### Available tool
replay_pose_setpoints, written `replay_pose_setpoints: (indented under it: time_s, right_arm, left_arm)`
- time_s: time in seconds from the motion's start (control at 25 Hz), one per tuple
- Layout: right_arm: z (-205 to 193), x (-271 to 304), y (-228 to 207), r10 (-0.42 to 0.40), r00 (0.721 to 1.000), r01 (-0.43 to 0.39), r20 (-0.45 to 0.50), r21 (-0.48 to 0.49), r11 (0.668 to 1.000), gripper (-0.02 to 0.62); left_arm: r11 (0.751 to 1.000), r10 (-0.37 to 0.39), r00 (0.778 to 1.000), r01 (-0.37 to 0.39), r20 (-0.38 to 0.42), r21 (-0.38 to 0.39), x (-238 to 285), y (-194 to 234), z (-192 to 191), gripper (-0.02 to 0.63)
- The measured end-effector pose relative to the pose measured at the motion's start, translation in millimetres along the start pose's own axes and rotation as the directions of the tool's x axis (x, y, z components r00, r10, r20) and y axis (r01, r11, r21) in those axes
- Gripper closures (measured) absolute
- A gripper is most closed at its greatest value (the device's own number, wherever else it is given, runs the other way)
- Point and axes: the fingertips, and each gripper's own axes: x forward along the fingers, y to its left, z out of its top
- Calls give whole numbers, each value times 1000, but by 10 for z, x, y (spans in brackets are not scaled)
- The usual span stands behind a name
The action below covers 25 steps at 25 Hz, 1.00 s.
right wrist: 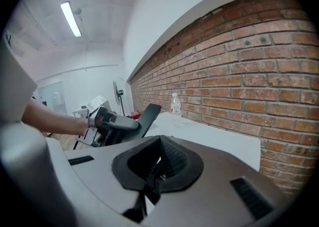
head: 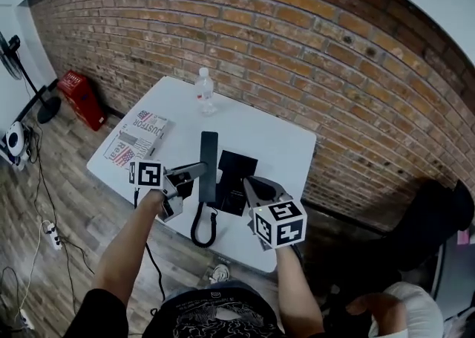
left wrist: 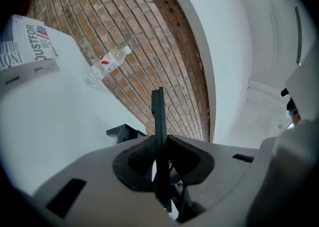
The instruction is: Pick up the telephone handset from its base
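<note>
The black telephone handset [head: 209,166] is clamped between the jaws of my left gripper [head: 199,173], which holds it by its lower half. In the left gripper view the handset [left wrist: 159,116] stands on edge between the pads, above the white table [head: 274,140]. Its coiled cord [head: 202,229] hangs off the table's near edge. The black base [head: 237,180] lies beside the handset on the right, and part of it shows past the jaws [left wrist: 122,132]. My right gripper [head: 251,186] sits at the base's right edge with its jaws together. I see nothing between them [right wrist: 159,143].
A folded newspaper [head: 137,138] lies at the table's left end. A clear water bottle [head: 204,91] stands near the brick wall. On the floor at left are a fan [head: 15,62], a red case [head: 82,95] and a power strip [head: 50,234].
</note>
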Motion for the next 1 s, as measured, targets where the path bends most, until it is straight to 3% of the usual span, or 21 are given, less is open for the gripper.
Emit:
replay_pose_setpoints:
  time_s: [0.28, 1.0]
  right_arm:
    - [113, -100, 403, -2, 1000, 2, 29, -13, 1000, 597]
    - [204, -488, 1515, 15, 996, -10, 90, -59, 998, 597]
  left_arm:
    - [998, 20, 999, -23, 43, 67, -468, -311, 42, 529]
    - [992, 66, 974, -88, 216, 93, -1956, -844, -291, 529]
